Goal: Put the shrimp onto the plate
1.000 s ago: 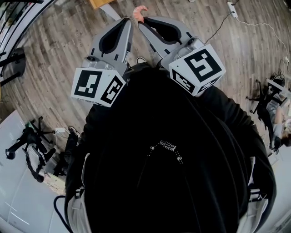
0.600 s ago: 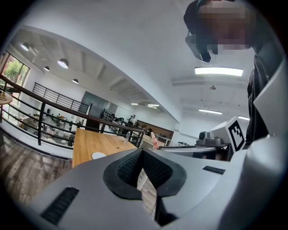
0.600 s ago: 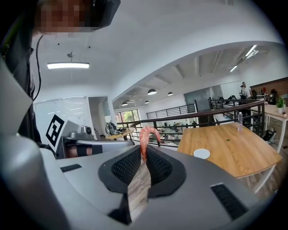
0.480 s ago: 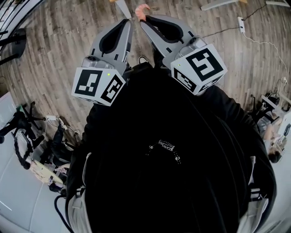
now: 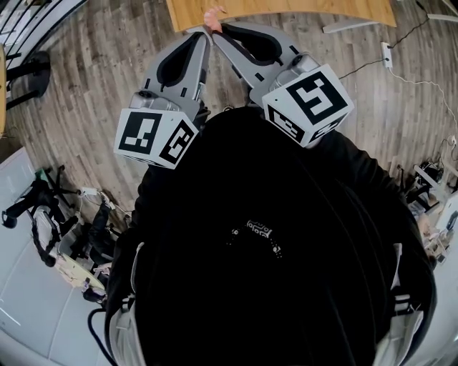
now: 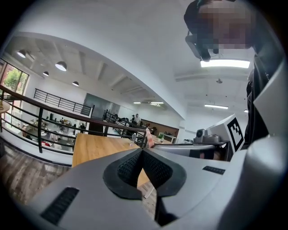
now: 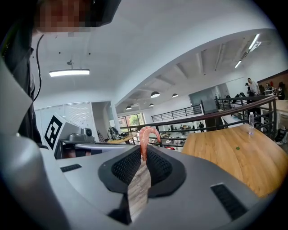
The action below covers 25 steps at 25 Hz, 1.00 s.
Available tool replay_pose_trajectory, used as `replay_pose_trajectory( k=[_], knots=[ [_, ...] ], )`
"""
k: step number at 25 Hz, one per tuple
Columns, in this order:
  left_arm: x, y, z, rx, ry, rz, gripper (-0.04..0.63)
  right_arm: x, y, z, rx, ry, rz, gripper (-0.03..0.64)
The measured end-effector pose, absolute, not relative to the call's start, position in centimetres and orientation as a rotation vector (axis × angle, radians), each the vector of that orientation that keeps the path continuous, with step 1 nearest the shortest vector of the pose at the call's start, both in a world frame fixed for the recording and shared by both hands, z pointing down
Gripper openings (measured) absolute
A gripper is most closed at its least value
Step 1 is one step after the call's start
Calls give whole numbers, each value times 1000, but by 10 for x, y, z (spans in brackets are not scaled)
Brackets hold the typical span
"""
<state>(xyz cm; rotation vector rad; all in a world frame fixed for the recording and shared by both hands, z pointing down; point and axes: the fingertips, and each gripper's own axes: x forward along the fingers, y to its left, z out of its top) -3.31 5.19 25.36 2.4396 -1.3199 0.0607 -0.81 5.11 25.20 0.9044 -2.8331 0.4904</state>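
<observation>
A curved pink shrimp (image 5: 212, 15) sticks out from the tips of my right gripper (image 5: 215, 28), which is shut on it. The right gripper view shows the shrimp (image 7: 146, 139) pinched by its tail end between the black pads (image 7: 156, 165). My left gripper (image 5: 203, 38) is beside it, shut with nothing in it, its pads touching at the tip (image 6: 142, 150). From the left gripper view the shrimp (image 6: 148, 136) shows just beyond the tips. Both grippers are held up in front of the person's dark jacket (image 5: 265, 236). No plate is in view.
A wooden table (image 5: 286, 11) lies just ahead at the top of the head view, also seen as table (image 7: 229, 152) with a small bottle (image 7: 251, 130) on it. A black railing (image 6: 54, 117) runs behind. Chairs (image 5: 36, 214) and a power strip (image 5: 387, 54) sit on the plank floor.
The view has shifted over the floor and the wooden table has come into sight ahead. Both grippers keep the same pose, and the shrimp stays in the right one.
</observation>
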Motion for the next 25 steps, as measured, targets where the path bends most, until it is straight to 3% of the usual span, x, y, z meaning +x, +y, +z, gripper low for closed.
replay_pose_trajectory(
  k=[7, 13, 25],
  knots=[
    [-17, -9, 244, 2420, -1383, 37, 0, 4, -16, 247, 806, -2870, 494, 52],
    [-50, -45, 258, 2315, -1514, 75, 0, -30, -54, 257, 656, -2900, 539, 52],
    [-13, -74, 269, 2269, -1537, 163, 0, 10, -92, 273, 635, -2911, 666, 52]
  ],
)
